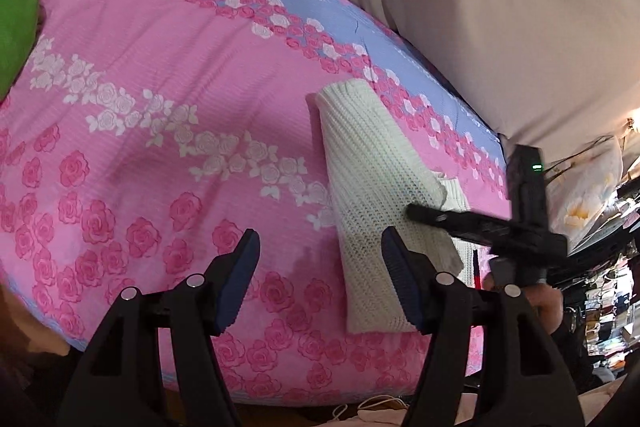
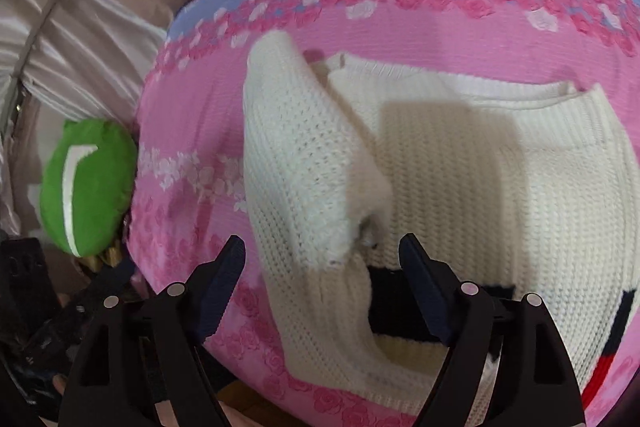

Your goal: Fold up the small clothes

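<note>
A small cream knit sweater (image 2: pixel 480 163) with dark and red stripes at its hem lies on a pink rose-print bed cover (image 2: pixel 192 131). Its left side is folded over the body as a long flap (image 2: pixel 296 163). In the left wrist view the sweater (image 1: pixel 368 187) shows as a narrow folded strip at the right. My left gripper (image 1: pixel 320 267) is open and empty, just left of the sweater's near end. My right gripper (image 2: pixel 322 275) is open over the flap's near corner and holds nothing; it also shows in the left wrist view (image 1: pixel 480 223), above the sweater.
A green cushion (image 2: pixel 88 191) lies at the bed's left edge, also seen in the left wrist view (image 1: pixel 16 23). Beige curtains (image 1: pixel 480 7) hang behind the bed. Cluttered shelves (image 1: pixel 608 287) stand at the far right. A white cable (image 1: pixel 372 405) lies below the bed's front edge.
</note>
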The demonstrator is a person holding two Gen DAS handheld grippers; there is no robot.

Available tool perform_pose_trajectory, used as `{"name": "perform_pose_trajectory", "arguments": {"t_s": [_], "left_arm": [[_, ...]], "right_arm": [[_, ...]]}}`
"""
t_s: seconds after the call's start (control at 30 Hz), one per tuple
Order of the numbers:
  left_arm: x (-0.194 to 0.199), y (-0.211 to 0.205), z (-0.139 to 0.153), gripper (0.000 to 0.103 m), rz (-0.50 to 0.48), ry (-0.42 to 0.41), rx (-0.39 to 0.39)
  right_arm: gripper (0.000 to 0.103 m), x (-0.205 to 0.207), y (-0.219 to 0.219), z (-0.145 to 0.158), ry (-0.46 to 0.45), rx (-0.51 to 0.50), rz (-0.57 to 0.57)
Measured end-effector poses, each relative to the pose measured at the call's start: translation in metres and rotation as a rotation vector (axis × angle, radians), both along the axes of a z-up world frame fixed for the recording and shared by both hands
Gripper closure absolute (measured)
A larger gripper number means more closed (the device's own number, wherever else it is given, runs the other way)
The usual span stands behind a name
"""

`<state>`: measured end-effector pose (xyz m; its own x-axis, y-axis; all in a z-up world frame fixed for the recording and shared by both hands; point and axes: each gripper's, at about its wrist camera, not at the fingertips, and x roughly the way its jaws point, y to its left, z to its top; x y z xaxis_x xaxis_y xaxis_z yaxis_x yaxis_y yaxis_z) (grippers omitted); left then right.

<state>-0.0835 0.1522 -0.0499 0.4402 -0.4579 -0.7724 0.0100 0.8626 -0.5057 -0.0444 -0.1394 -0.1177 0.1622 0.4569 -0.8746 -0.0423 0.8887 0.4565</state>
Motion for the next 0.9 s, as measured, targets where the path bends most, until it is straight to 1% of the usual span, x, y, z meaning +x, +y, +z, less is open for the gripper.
{"name": "perform_pose_trajectory", "arguments": {"t_s": [0.03,0.07,0.13,0.17,0.2,0.23,0.27,0.3,0.33,0.4,0.43,0.47,0.5,0.53,0.57,0.6,0.63,0.67,0.7,0.73,0.77,0.8,0.83,0.9], "left_arm": [[0.001,-0.001,0.0,0.042,-0.002,0.0,0.0],[0.003,-0.003,0.001,0.042,-0.007,-0.001,0.001],[0.006,-0.008,0.005,0.042,-0.026,-0.011,0.001],[0.007,-0.012,0.006,0.042,-0.039,-0.018,0.0],[0.009,-0.018,0.008,0.041,-0.058,-0.026,0.002],[0.011,-0.023,0.007,0.039,-0.073,-0.027,0.004],[0.013,-0.029,0.007,0.039,-0.089,-0.028,0.007],[0.016,-0.039,0.004,0.039,-0.109,-0.024,0.009],[0.018,-0.045,0.002,0.039,-0.124,-0.019,0.007],[0.023,-0.062,-0.002,0.039,-0.16,-0.004,0.004],[0.025,-0.073,-0.002,0.039,-0.185,-0.001,0.006],[0.026,-0.081,-0.001,0.039,-0.206,-0.006,0.013],[0.025,-0.088,0.001,0.039,-0.223,-0.014,0.022],[0.025,-0.094,0.004,0.038,-0.24,-0.028,0.03],[0.024,-0.098,0.005,0.038,-0.249,-0.034,0.031],[0.024,-0.103,0.005,0.038,-0.26,-0.034,0.03],[0.023,-0.105,0.004,0.038,-0.265,-0.029,0.029],[0.023,-0.107,0.003,0.038,-0.27,-0.023,0.03],[0.023,-0.109,0.002,0.038,-0.276,-0.016,0.033],[0.021,-0.112,0.002,0.038,-0.281,-0.011,0.039],[0.02,-0.112,0.002,0.038,-0.283,-0.011,0.042],[0.019,-0.112,0.003,0.038,-0.281,-0.014,0.042],[0.018,-0.111,0.004,0.038,-0.278,-0.016,0.039],[0.018,-0.11,0.004,0.038,-0.271,-0.015,0.038]], "right_arm": [[0.091,-0.002,0.002,-0.006,0.029,-0.011,0.014],[0.092,-0.003,0.0,-0.004,0.029,0.008,0.003],[0.094,-0.018,-0.011,0.028,-0.062,0.062,-0.034],[0.094,-0.031,-0.02,0.048,-0.11,0.06,-0.054],[0.094,-0.046,-0.033,0.066,-0.149,0.043,-0.081],[0.094,-0.056,-0.044,0.075,-0.17,0.025,-0.102],[0.094,-0.074,-0.063,0.08,-0.186,-0.026,-0.14],[0.091,-0.086,-0.077,0.076,-0.184,-0.076,-0.162],[0.085,-0.095,-0.089,0.059,-0.151,-0.117,-0.171],[0.079,-0.102,-0.105,0.022,-0.053,-0.167,-0.182],[0.079,-0.104,-0.108,0.007,-0.017,-0.187,-0.191],[0.079,-0.107,-0.113,-0.004,-0.01,-0.182,-0.207],[0.077,-0.111,-0.118,-0.005,-0.022,-0.166,-0.236],[0.067,-0.116,-0.123,-0.004,-0.034,-0.135,-0.274],[0.06,-0.121,-0.129,0.0,-0.056,-0.09,-0.31],[0.043,-0.125,-0.132,0.004,-0.079,-0.073,-0.332],[0.031,-0.127,-0.134,0.005,-0.099,-0.073,-0.343],[0.029,-0.128,-0.135,0.002,-0.108,-0.059,-0.338],[0.029,-0.125,-0.136,-0.003,-0.099,-0.032,-0.324],[0.029,-0.123,-0.134,-0.009,-0.084,-0.02,-0.318],[0.029,-0.118,-0.135,-0.019,-0.051,-0.007,-0.322],[0.029,-0.113,-0.131,-0.022,-0.04,0.02,-0.325],[0.029,-0.108,-0.131,-0.028,-0.027,0.075,-0.333],[0.028,-0.102,-0.129,-0.027,-0.019,0.131,-0.362]]}}
